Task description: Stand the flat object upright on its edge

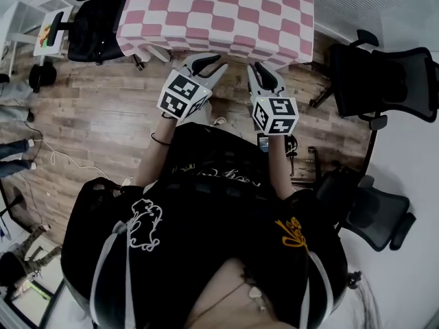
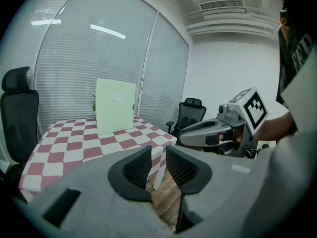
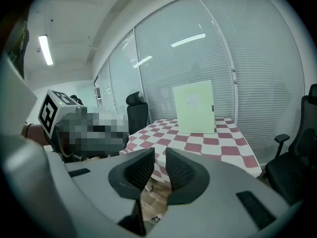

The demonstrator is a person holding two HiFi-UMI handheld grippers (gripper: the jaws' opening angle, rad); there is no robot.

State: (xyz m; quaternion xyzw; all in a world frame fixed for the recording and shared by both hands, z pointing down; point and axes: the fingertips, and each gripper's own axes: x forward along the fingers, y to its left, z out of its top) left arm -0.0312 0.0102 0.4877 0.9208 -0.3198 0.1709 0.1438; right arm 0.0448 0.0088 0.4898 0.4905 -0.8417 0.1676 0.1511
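Observation:
The flat object, a pale green board point(image 2: 115, 105), stands upright on the far side of the pink-and-white checked table point(image 2: 84, 148); the right gripper view shows the board point(image 3: 194, 106) on that table point(image 3: 213, 144) too. Seen from the head, the table point(image 1: 219, 12) lies ahead of both grippers, which hang over the wooden floor short of its near edge. My left gripper point(image 1: 209, 64) point(image 2: 158, 165) and right gripper point(image 1: 263, 70) point(image 3: 159, 167) each have a narrow gap between the pads and hold nothing. The left gripper view also shows the right gripper point(image 2: 223, 133) alongside.
Black office chairs stand to the right point(image 1: 384, 81), lower right point(image 1: 370, 214) and left of the table point(image 1: 89, 19). A white cable point(image 1: 62, 160) trails over the wooden floor. Glass walls with blinds point(image 2: 74, 58) rise behind the table.

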